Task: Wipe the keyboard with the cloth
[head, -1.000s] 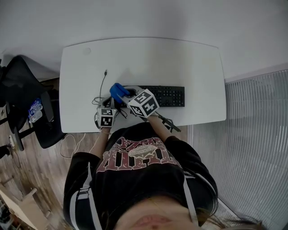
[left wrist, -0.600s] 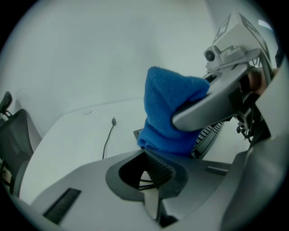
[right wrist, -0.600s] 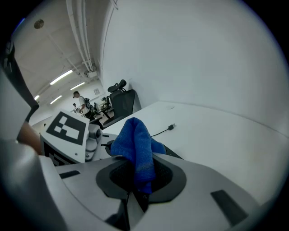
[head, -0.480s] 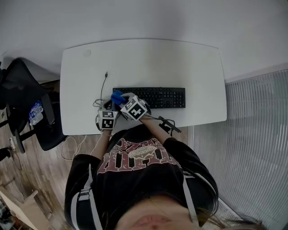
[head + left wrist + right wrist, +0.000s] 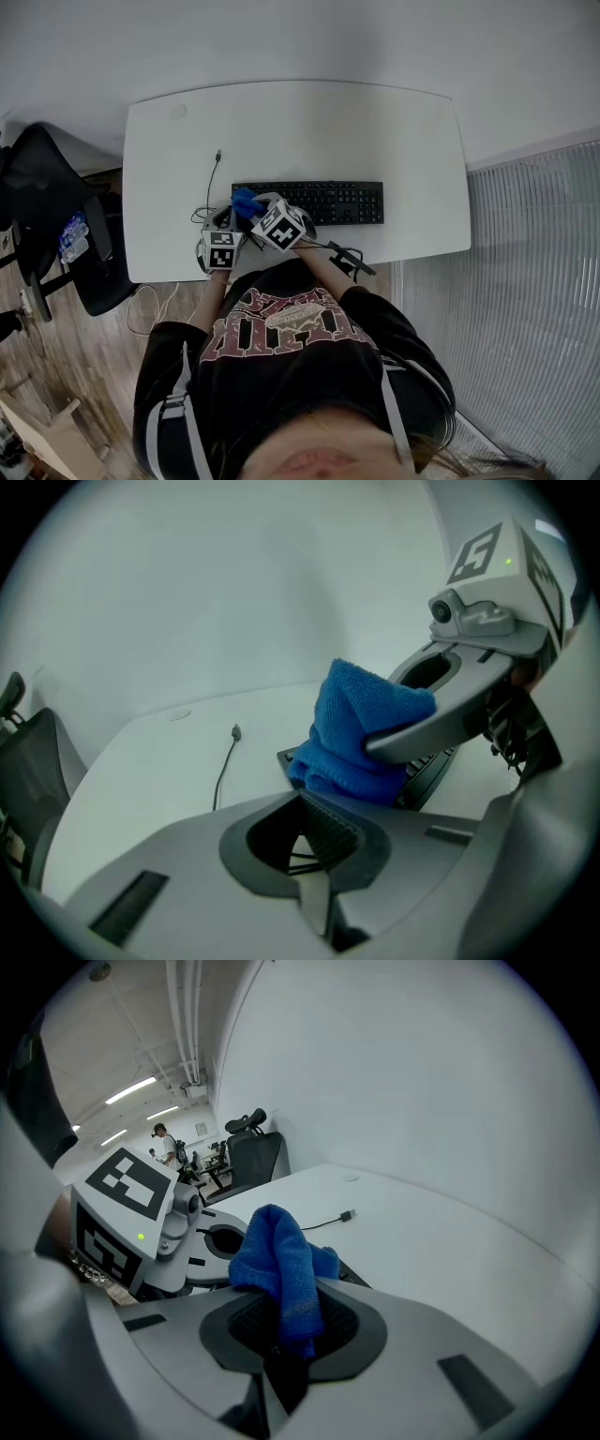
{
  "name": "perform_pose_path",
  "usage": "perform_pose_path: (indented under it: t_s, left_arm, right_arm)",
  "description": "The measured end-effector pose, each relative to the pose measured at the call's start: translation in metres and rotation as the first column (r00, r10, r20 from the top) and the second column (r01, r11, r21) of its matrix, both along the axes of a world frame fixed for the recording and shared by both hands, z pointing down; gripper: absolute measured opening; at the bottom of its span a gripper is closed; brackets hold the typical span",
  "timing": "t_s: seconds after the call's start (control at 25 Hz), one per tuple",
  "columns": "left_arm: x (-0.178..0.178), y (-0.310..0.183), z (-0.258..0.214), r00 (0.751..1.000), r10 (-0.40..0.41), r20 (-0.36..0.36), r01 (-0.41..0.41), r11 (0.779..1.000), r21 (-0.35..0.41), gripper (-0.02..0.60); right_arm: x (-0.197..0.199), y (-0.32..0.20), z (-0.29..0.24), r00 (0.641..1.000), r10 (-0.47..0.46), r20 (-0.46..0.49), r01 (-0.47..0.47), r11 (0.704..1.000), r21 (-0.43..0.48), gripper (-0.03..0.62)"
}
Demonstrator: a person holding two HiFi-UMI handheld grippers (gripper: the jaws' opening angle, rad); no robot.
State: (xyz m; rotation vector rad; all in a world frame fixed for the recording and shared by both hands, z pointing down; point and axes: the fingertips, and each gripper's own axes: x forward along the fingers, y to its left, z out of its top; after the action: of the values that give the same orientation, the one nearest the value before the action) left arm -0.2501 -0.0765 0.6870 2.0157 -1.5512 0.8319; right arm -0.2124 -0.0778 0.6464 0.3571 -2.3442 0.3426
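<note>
A black keyboard (image 5: pixel 319 202) lies across the middle of the white desk (image 5: pixel 300 122). My right gripper (image 5: pixel 251 208) is shut on a bunched blue cloth (image 5: pixel 245 200) at the keyboard's left end. In the right gripper view the cloth (image 5: pixel 277 1260) stands up out of the shut jaws of that gripper (image 5: pixel 281 1321). The left gripper view shows the cloth (image 5: pixel 361 733) pressed down onto the keyboard's left corner (image 5: pixel 427 778). My left gripper (image 5: pixel 218 228) hovers just left of it; its jaws (image 5: pixel 314 813) meet with nothing held.
A thin black cable (image 5: pixel 214 178) with a plug at its end (image 5: pixel 347 1215) lies left of the keyboard. A black office chair (image 5: pixel 47 206) stands off the desk's left side. The desk's front edge (image 5: pixel 281 267) runs right behind both grippers.
The right gripper with the cloth has drawn left and back toward the keyboard's left end during the last second. The left gripper has hardly moved.
</note>
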Motion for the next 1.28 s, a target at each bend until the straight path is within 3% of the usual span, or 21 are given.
perform_pose_path:
  t_s: [1.28]
  left_arm:
    - [-0.002,0.001,0.001,0.999,-0.036,0.02,0.036,0.999,-0.01,0.032]
  right_arm:
    - [0.088,-0.03,0.007,0.983,0.175,-0.053,-0.175,0.985,0.001,0.064]
